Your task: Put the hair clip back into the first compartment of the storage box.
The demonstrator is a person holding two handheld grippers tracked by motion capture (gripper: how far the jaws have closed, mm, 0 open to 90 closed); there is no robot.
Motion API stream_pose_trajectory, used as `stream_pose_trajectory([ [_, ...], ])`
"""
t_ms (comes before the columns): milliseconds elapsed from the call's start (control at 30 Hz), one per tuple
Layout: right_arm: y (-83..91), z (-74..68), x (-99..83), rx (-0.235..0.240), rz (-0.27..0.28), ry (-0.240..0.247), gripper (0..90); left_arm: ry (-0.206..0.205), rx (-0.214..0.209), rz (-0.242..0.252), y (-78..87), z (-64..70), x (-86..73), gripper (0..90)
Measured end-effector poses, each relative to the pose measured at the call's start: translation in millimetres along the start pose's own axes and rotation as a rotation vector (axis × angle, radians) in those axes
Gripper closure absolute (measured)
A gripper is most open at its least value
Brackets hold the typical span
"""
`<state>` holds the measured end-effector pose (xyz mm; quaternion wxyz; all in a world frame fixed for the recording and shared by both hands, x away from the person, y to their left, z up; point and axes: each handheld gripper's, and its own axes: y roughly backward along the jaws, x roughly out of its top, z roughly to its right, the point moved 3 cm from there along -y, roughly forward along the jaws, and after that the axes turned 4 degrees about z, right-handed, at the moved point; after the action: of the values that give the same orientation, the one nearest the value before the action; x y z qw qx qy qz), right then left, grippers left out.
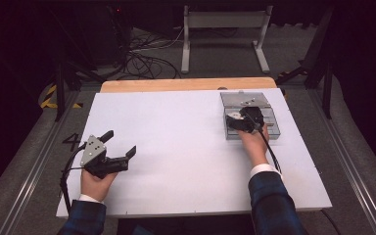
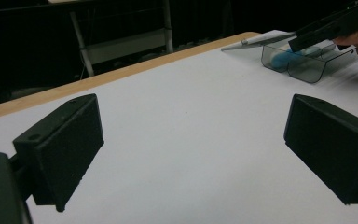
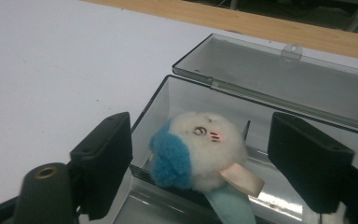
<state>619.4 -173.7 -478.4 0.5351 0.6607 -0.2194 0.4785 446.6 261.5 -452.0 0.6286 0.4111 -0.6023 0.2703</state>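
A clear smoky plastic box (image 1: 274, 129) stands at the table's far right with its lid (image 3: 279, 79) folded back flat. In it lies a small round plush toy (image 3: 200, 149), white with a blue patch, a pink tag and a pale blue strap. My right gripper (image 3: 200, 163) hovers over the box, open, one jaw on each side of the toy with a gap on both sides. My left gripper (image 1: 121, 143) rests low over the near left of the table, open and holding nothing. The left gripper view shows the box (image 2: 303, 65) and the right gripper (image 2: 326, 28) far off.
The white table top (image 1: 176, 142) has a wooden strip (image 1: 186, 84) along its far edge. Beyond it are a metal stand (image 1: 223, 29) and loose cables (image 1: 142, 61) on the floor. Dark rails run along both sides of the table.
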Motion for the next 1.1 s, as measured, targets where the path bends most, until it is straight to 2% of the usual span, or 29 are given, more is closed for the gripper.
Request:
stream_pose_trajectory([
  [67, 0.6, -0.6, 0.5, -0.003, 0.011, -0.01, 17.8, 0.0, 0.0, 0.001, 0.1, 0.0, 0.1, 5.1],
  [133, 1.7, -2.0, 1.8, 0.013, 0.027, -0.02, 15.3, -0.001, 0.0, 0.0, 0.0, -0.1, 0.0, 5.1],
  [733, 8.6, -9.9, 5.4, 0.076, 0.076, -0.016, 1.8, -0.003, 0.01, 0.007, 0.0, -0.3, 0.4, 4.5],
  [1100, 15.6, -13.3, 3.6, 0.097, 0.095, -0.01, 0.0, -0.011, 0.008, 0.006, -0.3, 0.3, 0.9, 4.2],
])
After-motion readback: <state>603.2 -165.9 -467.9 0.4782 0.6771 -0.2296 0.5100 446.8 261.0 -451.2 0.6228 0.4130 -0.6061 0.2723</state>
